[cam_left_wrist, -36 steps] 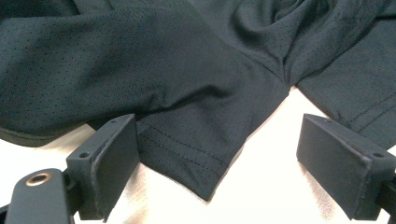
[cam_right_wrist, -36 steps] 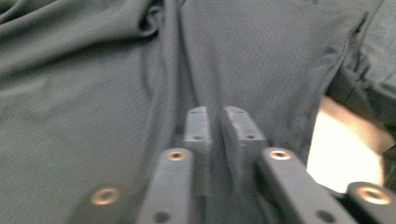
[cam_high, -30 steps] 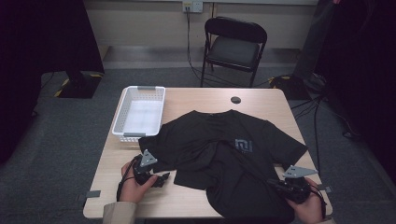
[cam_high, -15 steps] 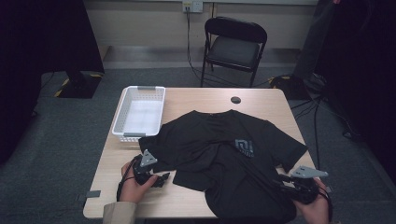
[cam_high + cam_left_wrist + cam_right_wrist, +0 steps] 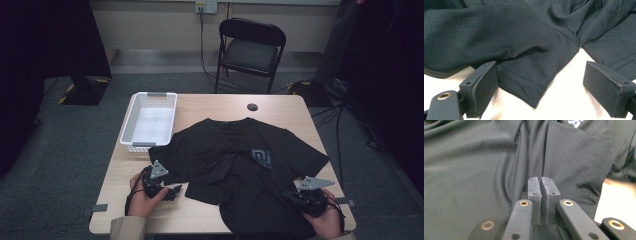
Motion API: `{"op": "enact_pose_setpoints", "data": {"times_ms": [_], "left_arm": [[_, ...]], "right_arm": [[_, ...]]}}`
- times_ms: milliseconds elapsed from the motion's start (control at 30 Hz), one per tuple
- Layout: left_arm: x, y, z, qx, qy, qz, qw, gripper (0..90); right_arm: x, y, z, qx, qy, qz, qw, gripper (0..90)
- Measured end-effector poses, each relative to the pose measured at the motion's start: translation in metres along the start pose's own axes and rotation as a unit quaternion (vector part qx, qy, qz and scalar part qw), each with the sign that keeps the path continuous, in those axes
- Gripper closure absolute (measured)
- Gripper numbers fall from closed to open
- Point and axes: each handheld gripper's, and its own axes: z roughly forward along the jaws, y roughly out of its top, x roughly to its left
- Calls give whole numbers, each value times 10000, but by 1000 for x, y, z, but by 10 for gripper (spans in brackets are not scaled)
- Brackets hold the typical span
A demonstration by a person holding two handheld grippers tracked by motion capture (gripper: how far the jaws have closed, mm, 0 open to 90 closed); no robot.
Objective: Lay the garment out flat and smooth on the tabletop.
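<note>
- My right claw (image 5: 300,199) sits at about 5 o'clock on the counter (image 5: 200,215), jaws pressed together. In the right gripper view they look to pinch a fold of the black T-shirt (image 5: 240,160), though I cannot see cloth between the pads, so I judge the hold rather than see it.
- My left claw (image 5: 541,87) rests at 7 o'clock, jaws spread wide on either side of the sleeve hem (image 5: 524,87), which lies flat on the counter between them without touching either pad.
- To do this well, I would ease the left claw forward until the stitched hem is well between the pads, then close on both layers.
- The mesh is thin and slippery; a shallow bite may slip.
- The shirt spreads across the middle, collar toward 12 o'clock.
- At 10 o'clock the white basket (image 5: 131,131) touches the shirt's far sleeve.
</note>
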Motion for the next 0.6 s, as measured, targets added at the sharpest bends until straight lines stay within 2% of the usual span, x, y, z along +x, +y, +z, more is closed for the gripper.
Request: {"op": "enact_pose_setpoints", "data": {"times_ms": [200, 267, 300, 433, 533, 600], "left_arm": [[0, 0, 0, 0, 4, 3, 10000, 128], [0, 0, 0, 1, 5, 3, 10000, 128], [0, 0, 0, -1, 3, -3, 10000, 128], [0, 0, 0, 0, 6, -1, 10000, 128], [0, 0, 0, 0, 5, 3, 10000, 128], [0, 0, 0, 0, 3, -3, 10000, 128]], "right_arm": [[8, -21, -23, 156, 151, -15, 9998, 856], [10, -27, -31, 120, 160, 11, 9998, 800], [9, -28, -34, 48, 41, 26, 10000, 717], [-5, -26, -33, -97, -485, 229, 9985, 647], [-17, -23, -23, -34, -580, 360, 9977, 659], [-18, -19, -19, -10, -606, 327, 9976, 740]]}}
